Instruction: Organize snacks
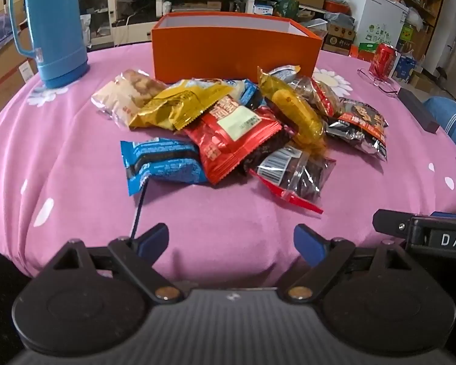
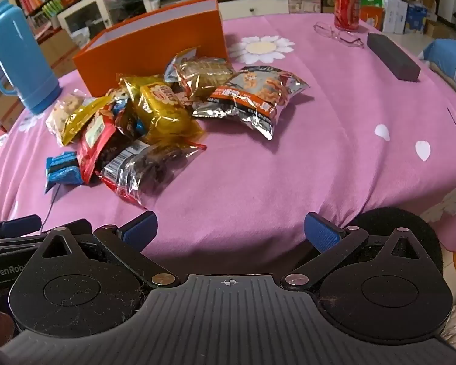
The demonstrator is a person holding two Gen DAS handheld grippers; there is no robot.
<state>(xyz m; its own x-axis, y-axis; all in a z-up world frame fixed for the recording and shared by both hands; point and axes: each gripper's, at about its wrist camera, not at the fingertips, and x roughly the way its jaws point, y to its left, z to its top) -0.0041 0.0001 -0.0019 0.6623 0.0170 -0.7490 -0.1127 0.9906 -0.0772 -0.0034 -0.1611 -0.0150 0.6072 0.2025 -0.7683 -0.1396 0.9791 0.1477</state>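
Observation:
A pile of snack packets lies on the pink tablecloth in front of an open orange box (image 1: 234, 45), also in the right wrist view (image 2: 155, 48). The pile includes a blue packet (image 1: 161, 161), a red packet (image 1: 237, 140), a yellow packet (image 1: 291, 109), a clear bag with a red strip (image 1: 295, 173) and a black-and-silver packet (image 1: 361, 127), which also shows in the right wrist view (image 2: 252, 97). My left gripper (image 1: 231, 243) is open and empty, short of the pile. My right gripper (image 2: 231, 231) is open and empty, near the table's front edge.
A blue thermos (image 1: 51, 27) stands at the far left. A red can (image 2: 346, 9), glasses (image 2: 339, 35) and a dark block (image 2: 392, 56) lie at the far right. The right gripper's body shows in the left wrist view (image 1: 425, 234). Shelves and boxes stand behind the table.

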